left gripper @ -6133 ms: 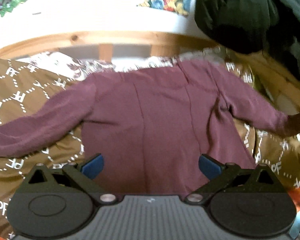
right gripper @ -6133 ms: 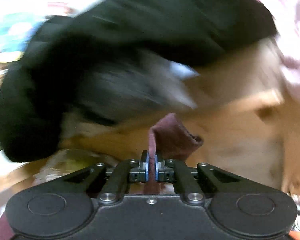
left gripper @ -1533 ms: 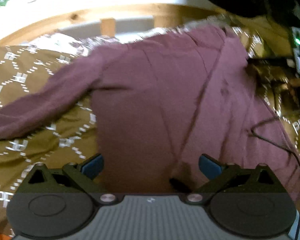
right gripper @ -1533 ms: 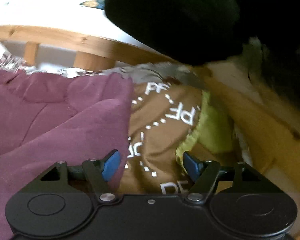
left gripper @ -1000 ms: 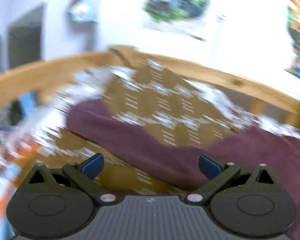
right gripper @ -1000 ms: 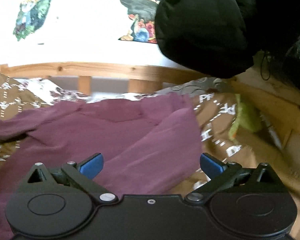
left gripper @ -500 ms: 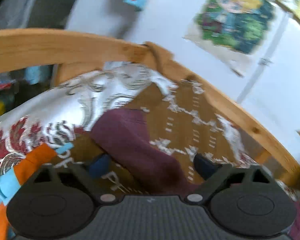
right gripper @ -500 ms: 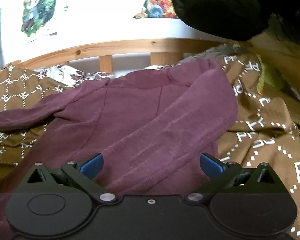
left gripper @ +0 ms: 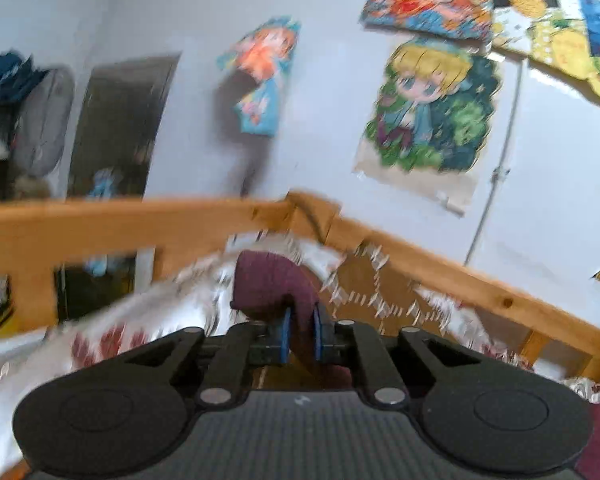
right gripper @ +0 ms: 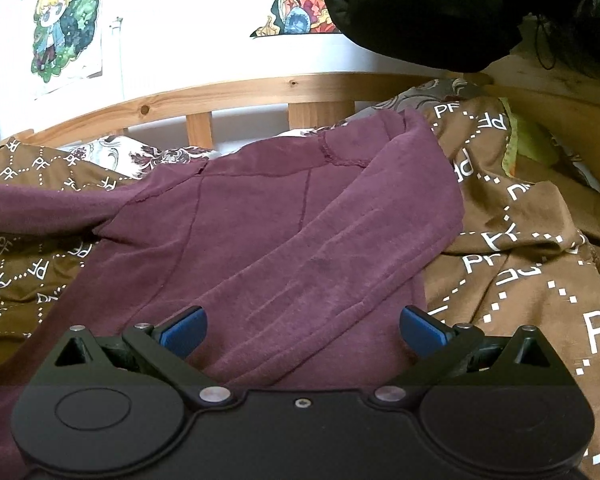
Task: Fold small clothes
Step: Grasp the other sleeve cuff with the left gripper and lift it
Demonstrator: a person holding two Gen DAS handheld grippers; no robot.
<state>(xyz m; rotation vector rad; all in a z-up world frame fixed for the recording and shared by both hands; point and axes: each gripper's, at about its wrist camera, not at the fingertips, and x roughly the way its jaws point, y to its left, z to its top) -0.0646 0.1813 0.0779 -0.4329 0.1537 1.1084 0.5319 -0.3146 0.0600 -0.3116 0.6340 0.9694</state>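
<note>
Left tool [left gripper: 299, 334] closing on sleeve cuff [left gripper: 270, 286], right tool [right gripper: 302, 330] wide

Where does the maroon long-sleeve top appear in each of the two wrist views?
Left wrist: only the cuff of the maroon top shows, low centre, pinched in the left tongs.
Right wrist: the maroon top fills the centre, spread on the brown blanket.
Shared landmark: the blond cartoon poster on the white wall.

Matt fuzzy cloth top [right gripper: 284, 240], wood rail [right gripper: 228, 96]
</note>
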